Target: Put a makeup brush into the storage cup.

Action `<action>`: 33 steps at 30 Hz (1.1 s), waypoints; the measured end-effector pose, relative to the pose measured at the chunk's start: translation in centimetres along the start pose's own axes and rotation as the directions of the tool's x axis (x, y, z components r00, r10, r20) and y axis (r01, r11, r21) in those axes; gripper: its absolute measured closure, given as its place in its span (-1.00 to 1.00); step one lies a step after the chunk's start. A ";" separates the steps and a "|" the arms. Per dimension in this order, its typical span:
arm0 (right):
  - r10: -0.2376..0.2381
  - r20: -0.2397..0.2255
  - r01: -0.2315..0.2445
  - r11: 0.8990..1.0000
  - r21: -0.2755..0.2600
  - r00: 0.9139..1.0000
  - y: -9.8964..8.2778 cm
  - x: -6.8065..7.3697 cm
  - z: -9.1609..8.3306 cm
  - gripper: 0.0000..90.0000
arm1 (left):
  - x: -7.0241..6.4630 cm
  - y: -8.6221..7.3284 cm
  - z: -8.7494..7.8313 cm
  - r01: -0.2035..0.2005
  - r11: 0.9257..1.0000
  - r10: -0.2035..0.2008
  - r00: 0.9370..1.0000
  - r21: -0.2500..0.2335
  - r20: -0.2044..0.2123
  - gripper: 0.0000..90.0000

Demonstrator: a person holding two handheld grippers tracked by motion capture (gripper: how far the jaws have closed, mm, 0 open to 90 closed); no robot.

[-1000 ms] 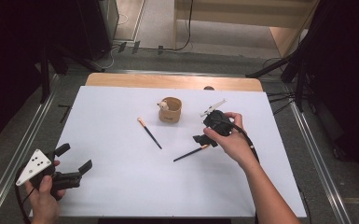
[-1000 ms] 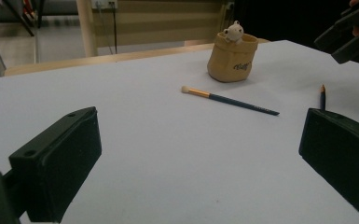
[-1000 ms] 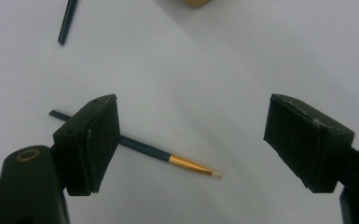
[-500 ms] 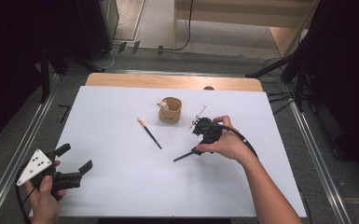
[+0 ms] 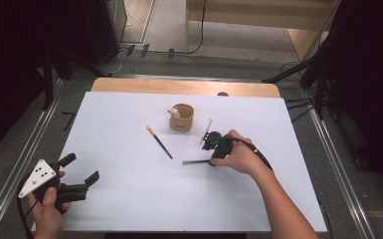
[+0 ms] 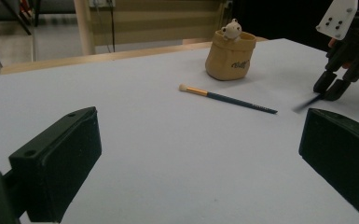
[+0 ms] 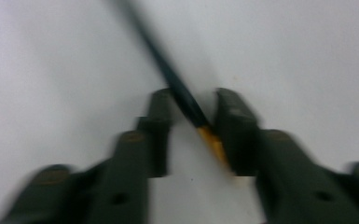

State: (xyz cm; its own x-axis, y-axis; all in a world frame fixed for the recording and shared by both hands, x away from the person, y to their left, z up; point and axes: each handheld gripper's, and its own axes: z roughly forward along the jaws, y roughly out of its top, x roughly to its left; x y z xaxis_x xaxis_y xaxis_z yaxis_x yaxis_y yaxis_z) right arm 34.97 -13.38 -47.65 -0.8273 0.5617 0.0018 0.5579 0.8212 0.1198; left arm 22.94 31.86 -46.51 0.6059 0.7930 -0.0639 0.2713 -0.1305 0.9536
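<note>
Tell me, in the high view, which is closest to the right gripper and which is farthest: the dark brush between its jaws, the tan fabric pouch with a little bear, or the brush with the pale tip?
From the right gripper:
1. Dark thin brush, between its jaws, handle pointing left.
2. Tan fabric pouch with a little bear, just beyond, toward the table's far edge.
3. Dark-handled brush with the pale tip, lying loose farther left.

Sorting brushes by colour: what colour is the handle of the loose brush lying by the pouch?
Dark blue brush handle with a gold ferrule; clearest in the left gripper view.
</note>
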 end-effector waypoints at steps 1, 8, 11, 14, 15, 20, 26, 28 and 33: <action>0.009 -0.001 -0.009 1.000 0.002 1.000 -0.1 0.0 0.0 0.88 | 0.0 0.0 0.0 -0.003 1.000 0.003 1.000 0.005 0.000 -1.00; 0.093 0.010 -0.093 0.995 -0.042 0.996 -0.7 0.4 -0.1 0.89 | -0.4 0.0 0.4 -0.001 1.000 0.001 1.000 0.008 0.012 -1.00; 0.129 0.031 -0.126 0.987 -0.101 0.991 -1.6 0.5 -0.2 0.89 | -0.6 0.2 0.9 0.002 1.000 -0.002 1.000 0.013 0.022 -1.00; 0.155 0.030 -0.149 0.976 -0.159 0.987 -2.5 0.7 -0.6 0.89 | -0.9 0.5 1.7 -0.008 1.000 0.007 0.999 0.019 0.033 -1.00; 0.164 0.031 -0.156 0.971 -0.180 0.986 -2.8 0.8 -0.7 0.89 | -1.1 0.6 2.0 -0.010 1.000 0.009 0.999 0.021 0.039 -1.00; 0.203 0.020 -0.188 0.937 -0.295 0.979 -4.3 1.1 -1.6 0.89 | -2.0 1.4 3.5 -0.032 0.999 0.029 0.997 0.037 0.075 -1.00; 0.238 0.008 -0.214 0.884 -0.415 0.971 -5.6 1.5 -2.4 0.89 | -3.3 2.6 5.7 -0.039 0.998 0.034 0.991 0.041 0.127 -1.00; 0.252 0.007 -0.222 0.864 -0.453 0.968 -6.0 1.6 -2.8 0.89 | -3.6 3.0 6.4 -0.044 0.998 0.038 0.989 0.042 0.141 -1.00; 0.279 0.014 -0.231 0.822 -0.521 0.960 -6.9 2.0 -3.4 0.89 | -4.5 4.2 8.3 -0.044 0.998 0.035 0.981 0.044 0.190 -1.00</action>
State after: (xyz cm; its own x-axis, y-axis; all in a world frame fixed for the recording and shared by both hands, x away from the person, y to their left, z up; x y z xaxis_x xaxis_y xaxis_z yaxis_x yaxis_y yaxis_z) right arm 29.26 -18.27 -45.09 -0.6379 0.7699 0.0208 0.6151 0.4930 0.6153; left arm 27.58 22.79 -44.69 0.7459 0.6605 -0.0853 0.2770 -0.1912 0.9416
